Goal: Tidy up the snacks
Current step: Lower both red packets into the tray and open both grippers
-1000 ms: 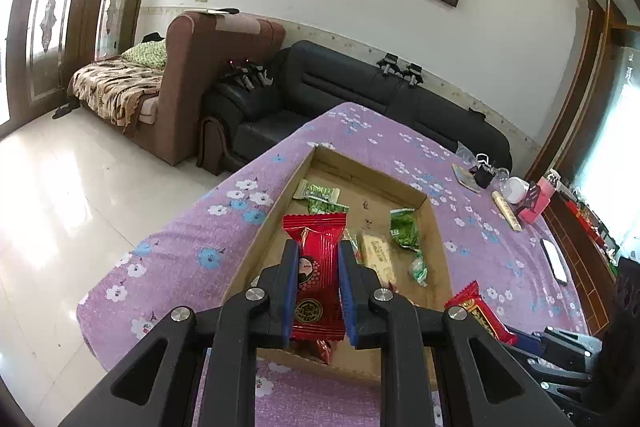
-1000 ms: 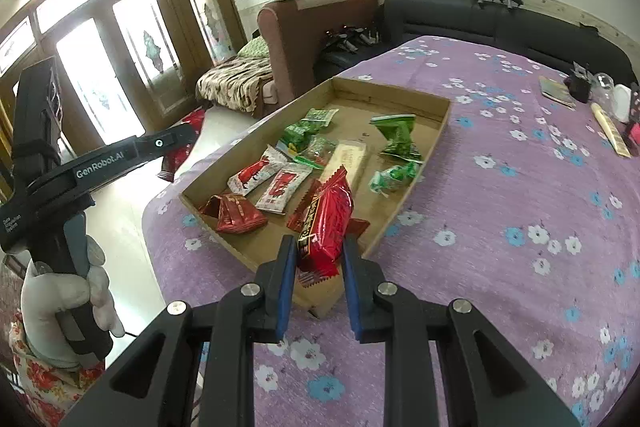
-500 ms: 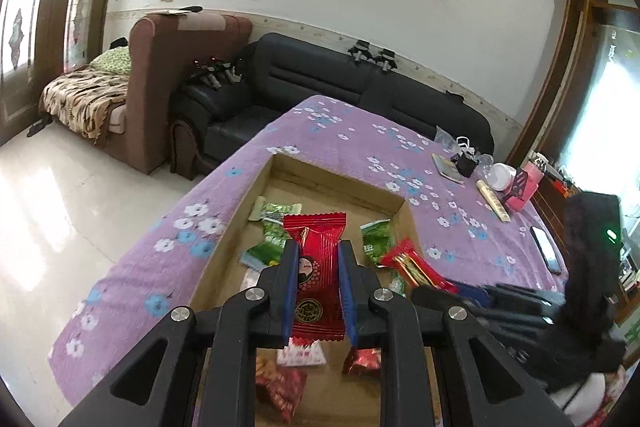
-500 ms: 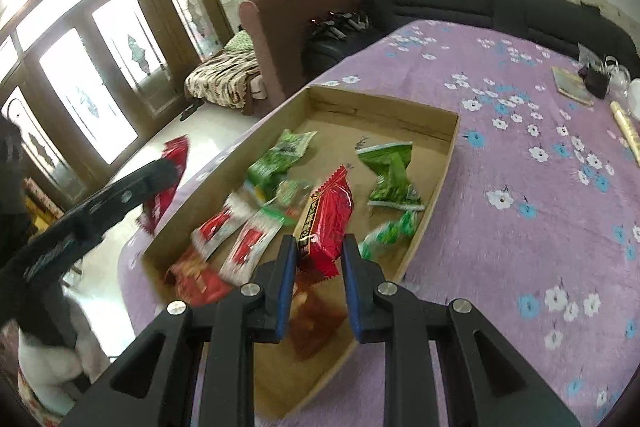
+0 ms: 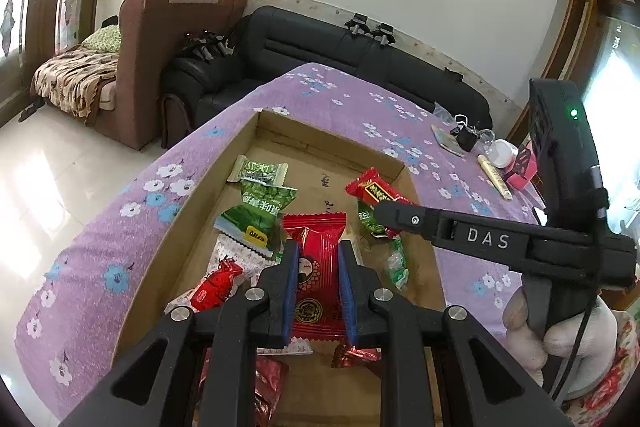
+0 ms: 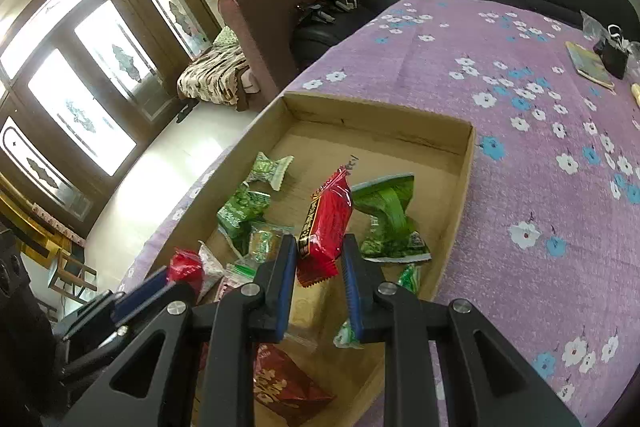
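A shallow cardboard tray [image 5: 280, 129] [image 6: 466, 163] lies on the purple flowered tablecloth and holds several green and red snack packets. My left gripper [image 5: 318, 255] is shut on a flat red snack packet [image 5: 316, 267] and holds it above the tray's near part. My right gripper [image 6: 318, 247] is shut on a long red snack bar [image 6: 326, 223] and holds it over the tray's middle. The right gripper also shows in the left wrist view [image 5: 384, 211], with the red bar [image 5: 374, 189] at its tip. Green packets [image 6: 386, 211] lie under it.
Small items, a notebook [image 6: 590, 65], a white cup [image 5: 502, 159] and a pink object [image 5: 522, 173], sit at the table's far right. A black sofa [image 5: 360, 51] and a brown armchair [image 5: 160, 27] stand behind the table. White tiled floor lies to the left.
Both grippers have moved in over the tray with their red packets. The right gripper now reaches across the left wrist view, further over the tray's middle.
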Available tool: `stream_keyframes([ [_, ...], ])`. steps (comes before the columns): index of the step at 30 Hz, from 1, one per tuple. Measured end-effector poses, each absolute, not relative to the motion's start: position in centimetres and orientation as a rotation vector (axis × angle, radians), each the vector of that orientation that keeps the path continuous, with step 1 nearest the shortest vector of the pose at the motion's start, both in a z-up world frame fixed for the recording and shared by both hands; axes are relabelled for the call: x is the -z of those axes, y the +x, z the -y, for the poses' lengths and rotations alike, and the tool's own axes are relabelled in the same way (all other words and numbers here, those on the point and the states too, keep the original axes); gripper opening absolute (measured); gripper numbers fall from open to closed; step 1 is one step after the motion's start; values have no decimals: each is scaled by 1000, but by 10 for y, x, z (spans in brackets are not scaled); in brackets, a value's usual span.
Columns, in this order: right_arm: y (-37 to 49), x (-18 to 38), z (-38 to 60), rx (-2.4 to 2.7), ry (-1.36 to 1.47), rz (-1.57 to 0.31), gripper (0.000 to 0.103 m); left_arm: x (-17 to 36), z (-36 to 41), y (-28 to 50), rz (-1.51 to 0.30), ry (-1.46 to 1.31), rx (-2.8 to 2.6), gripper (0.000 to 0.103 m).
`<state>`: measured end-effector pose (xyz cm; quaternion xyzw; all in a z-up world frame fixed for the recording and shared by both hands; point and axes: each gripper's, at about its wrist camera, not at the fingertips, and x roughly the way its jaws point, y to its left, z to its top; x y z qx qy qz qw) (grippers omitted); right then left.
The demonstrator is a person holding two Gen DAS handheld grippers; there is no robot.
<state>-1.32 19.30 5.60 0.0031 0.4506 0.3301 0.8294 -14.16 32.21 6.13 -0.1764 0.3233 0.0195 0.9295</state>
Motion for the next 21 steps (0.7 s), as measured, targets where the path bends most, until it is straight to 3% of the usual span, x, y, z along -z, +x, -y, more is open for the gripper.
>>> stream_keyframes([
  [21, 3, -47, -214, -662, -73, -947, 22, -47, -326, -127, -698, -383, -41, 19],
])
